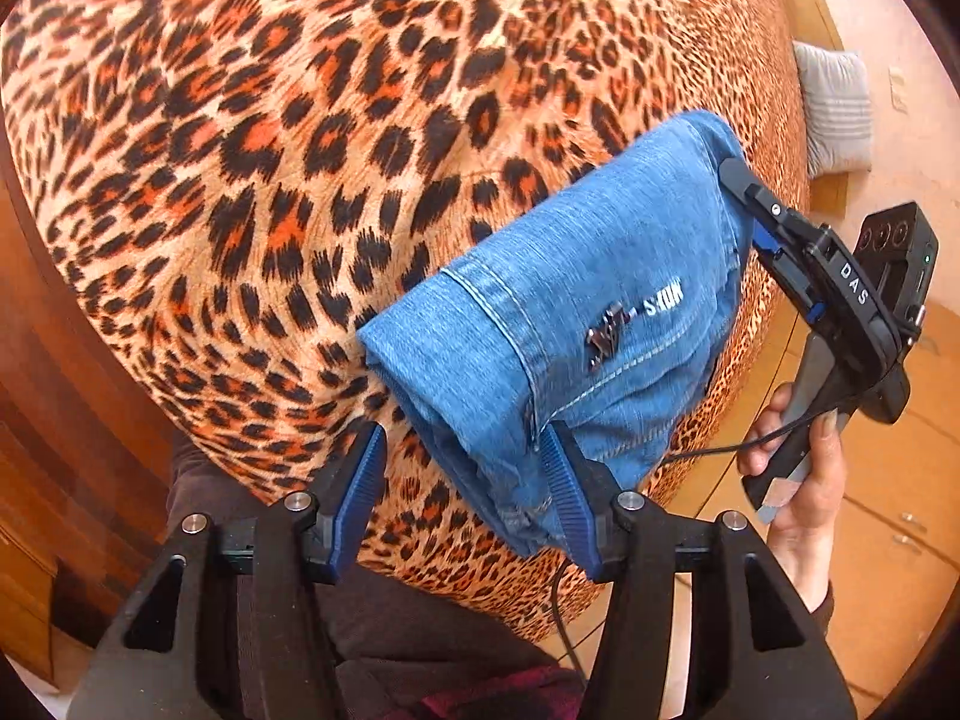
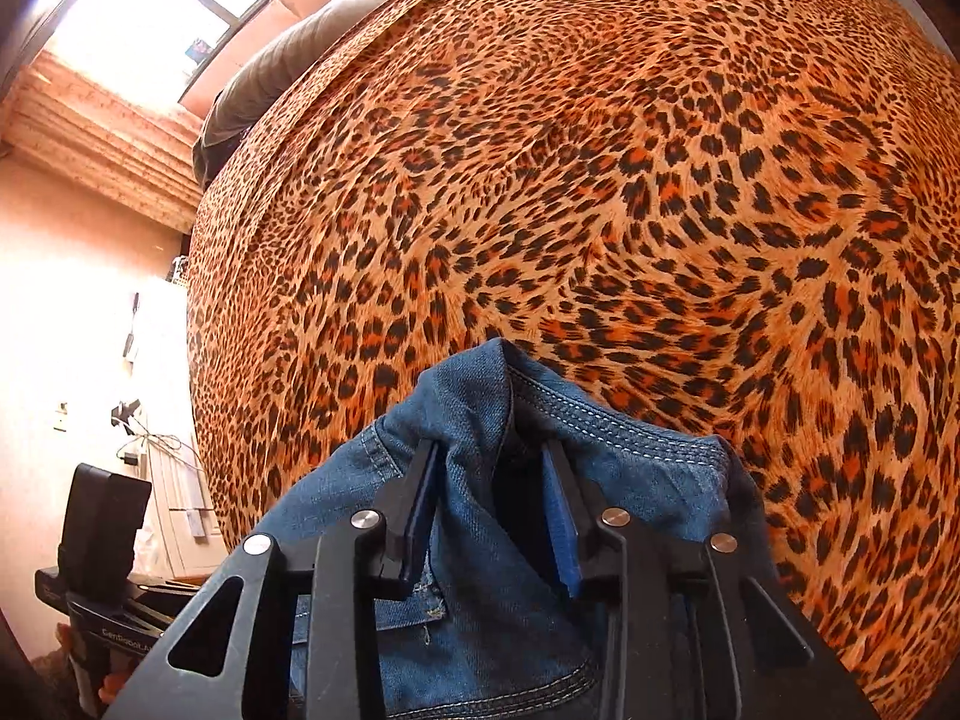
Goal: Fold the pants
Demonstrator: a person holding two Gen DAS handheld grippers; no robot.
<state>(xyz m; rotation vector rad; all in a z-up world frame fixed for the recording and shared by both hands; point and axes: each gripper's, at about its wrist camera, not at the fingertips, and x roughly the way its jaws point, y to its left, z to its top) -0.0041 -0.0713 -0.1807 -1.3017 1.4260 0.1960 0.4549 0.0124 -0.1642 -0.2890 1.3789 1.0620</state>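
Note:
Blue jeans (image 1: 576, 312), folded into a bundle, lie on the leopard-print bed cover (image 1: 270, 150) near its right edge. My left gripper (image 1: 465, 474) is open; the bundle's near corner lies between its fingers, beside the right pad (image 1: 567, 504), with a wide gap to the left one. My right gripper (image 1: 735, 171) is at the bundle's far right edge. In the right wrist view its jaws (image 2: 492, 480) stand apart with denim (image 2: 480, 420) bunched between and around them.
A person's hand (image 1: 804, 480) holds the right gripper's handle. A grey pillow (image 1: 834, 108) lies beyond the bed, over tiled floor (image 1: 888, 510). Wooden furniture (image 1: 36, 420) borders the bed's left. A dark pillow (image 2: 264, 84) and a window (image 2: 180, 6) are at the far end.

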